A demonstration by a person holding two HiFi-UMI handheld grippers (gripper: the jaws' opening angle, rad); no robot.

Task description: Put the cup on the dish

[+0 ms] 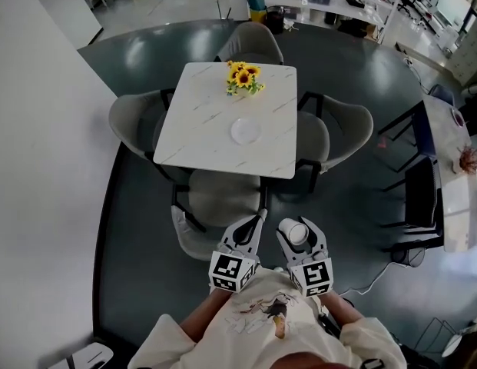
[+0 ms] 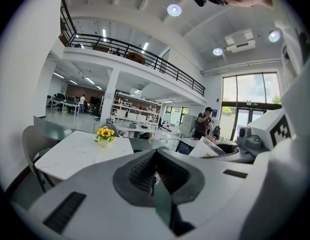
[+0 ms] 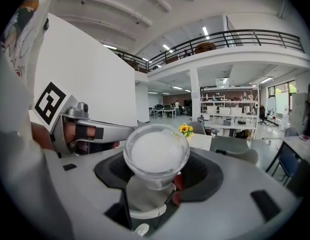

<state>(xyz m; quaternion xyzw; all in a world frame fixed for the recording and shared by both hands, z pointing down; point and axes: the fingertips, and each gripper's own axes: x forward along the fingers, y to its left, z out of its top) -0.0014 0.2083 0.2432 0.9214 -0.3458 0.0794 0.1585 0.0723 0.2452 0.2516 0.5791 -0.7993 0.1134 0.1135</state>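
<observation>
A small white dish (image 1: 245, 131) lies on the white marble table (image 1: 200, 141), well ahead of me. Held close to my body, my right gripper (image 1: 298, 227) is shut on a clear cup (image 1: 297, 234) with a frosted white inside. The right gripper view shows the cup (image 3: 155, 154) upright between the jaws of that gripper (image 3: 154, 186). To its left my left gripper (image 1: 258, 216) is shut with nothing in it, and in its own view the left gripper (image 2: 155, 176) has dark ribbed pads pressed together. From here the table (image 2: 75, 151) is far off.
A pot of sunflowers (image 1: 243, 78) stands at the table's far edge. Grey chairs ring the table, one on the near side (image 1: 223, 198) between me and the dish. A second table (image 1: 453, 175) and a dark chair (image 1: 419, 191) stand right. A white wall (image 1: 38, 167) runs along the left.
</observation>
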